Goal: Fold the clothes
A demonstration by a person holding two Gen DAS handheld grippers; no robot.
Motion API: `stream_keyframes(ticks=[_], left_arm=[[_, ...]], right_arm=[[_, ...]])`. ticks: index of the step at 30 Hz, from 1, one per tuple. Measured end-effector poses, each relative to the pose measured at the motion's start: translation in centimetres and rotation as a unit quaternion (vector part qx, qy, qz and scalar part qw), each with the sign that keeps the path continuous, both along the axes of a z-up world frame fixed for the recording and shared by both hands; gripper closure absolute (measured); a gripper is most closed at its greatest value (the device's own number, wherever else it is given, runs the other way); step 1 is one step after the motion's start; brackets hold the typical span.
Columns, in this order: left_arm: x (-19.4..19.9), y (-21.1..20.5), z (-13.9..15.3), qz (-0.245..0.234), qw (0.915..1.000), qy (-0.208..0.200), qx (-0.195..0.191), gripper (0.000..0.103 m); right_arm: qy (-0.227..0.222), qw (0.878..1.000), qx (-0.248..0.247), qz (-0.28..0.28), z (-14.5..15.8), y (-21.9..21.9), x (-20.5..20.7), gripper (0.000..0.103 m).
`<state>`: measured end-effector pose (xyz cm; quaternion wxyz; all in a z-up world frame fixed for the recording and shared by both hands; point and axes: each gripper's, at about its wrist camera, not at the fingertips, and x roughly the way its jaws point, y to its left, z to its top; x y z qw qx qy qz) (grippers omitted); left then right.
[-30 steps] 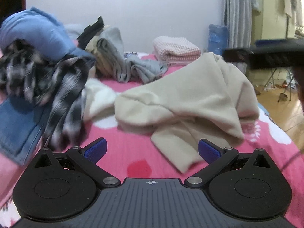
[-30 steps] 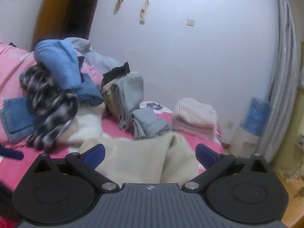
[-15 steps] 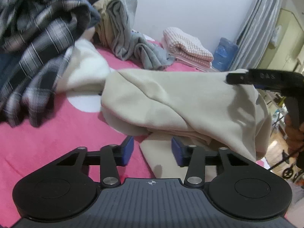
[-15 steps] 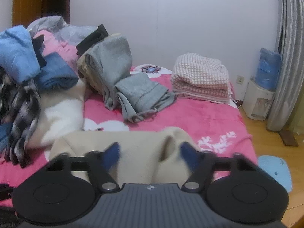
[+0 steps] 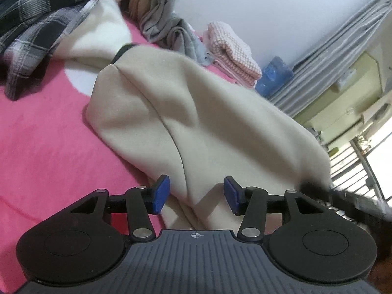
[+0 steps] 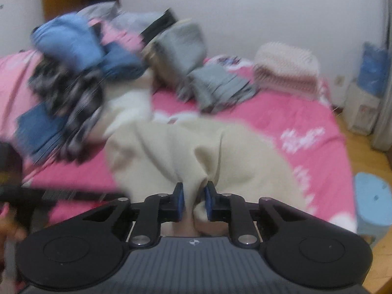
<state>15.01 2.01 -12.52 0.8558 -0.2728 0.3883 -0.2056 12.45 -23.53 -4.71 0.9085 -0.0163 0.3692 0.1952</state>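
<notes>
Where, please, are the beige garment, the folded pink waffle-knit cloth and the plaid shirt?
beige garment (image 5: 220, 112), left wrist view, its broad middle.
folded pink waffle-knit cloth (image 5: 232, 49), left wrist view, its top fold.
plaid shirt (image 5: 41, 22), left wrist view, its draped front.

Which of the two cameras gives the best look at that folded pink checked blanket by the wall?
The left wrist view: the folded pink checked blanket is sharp, its weave and layers visible. In the right wrist view it is blurred.

a: what's my left gripper (image 5: 196, 194) look like?
b: black linkage arms, silver pivot screws, blue pads (image 5: 160, 194), ribbed grey body with a crosshair mark.
a: my right gripper (image 6: 193, 200) is the same build, two round black discs.
</notes>
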Motion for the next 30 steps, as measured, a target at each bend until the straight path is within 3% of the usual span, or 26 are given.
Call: stream_keyframes(ticks=[9,12,14,16,19,21,22,23,25,28,30], left_arm=[[-2.3,0.3,1.1,-0.012,0.9994,0.024,-0.021,0.052],[-3.6,0.7,1.9,-0.021,0.999,0.014,-0.037,0.04],[-4.2,0.5,2.7,-0.026,0.9992,-0.003,-0.029,0.039],[-4.8,0.1,3.6,-0.036,0.9989,-0.027,-0.015,0.038],[-4.7,-0.8,4.5,-0.041,0.997,-0.057,0.033,0.037],[-4.4,-0.9,4.3,-0.035,0.9974,-0.05,0.039,0.037],[-4.4,-0.8,4.1,-0.031,0.9978,-0.045,0.036,0.037],[-4.4,-0.6,4.0,-0.027,0.9983,-0.04,0.033,0.037],[-4.8,-0.4,3.9,-0.024,0.9985,-0.035,0.033,0.037],[-5.2,-0.3,4.0,-0.026,0.9977,-0.038,0.05,0.037],[-5.7,0.1,4.2,-0.027,0.9974,-0.041,0.054,0.037]], right_arm=[[0.069,0.996,-0.011,0.048,-4.4,1.2,-6.4,0.095],[0.097,0.993,-0.021,0.056,-5.6,1.2,-6.9,0.1],[0.106,0.992,-0.036,0.063,-6.3,1.4,-7.4,0.1],[0.091,0.993,-0.032,0.074,-5.4,1.4,-7.7,0.1],[0.028,0.996,0.031,0.079,-1.3,0.0,-7.3,0.097],[-0.013,0.995,0.072,0.071,1.2,-1.1,-6.5,0.089],[-0.031,0.994,0.093,0.049,2.2,-2.1,-5.2,0.071],[-0.045,0.993,0.109,0.022,2.7,-3.0,-3.7,0.047],[-0.061,0.988,0.138,-0.035,3.0,-4.9,-0.3,0.03],[0.0,0.972,0.214,-0.101,1.2,-7.8,6.0,0.025],[0.06,0.95,0.275,-0.138,-0.9,-9.3,9.8,0.024]])
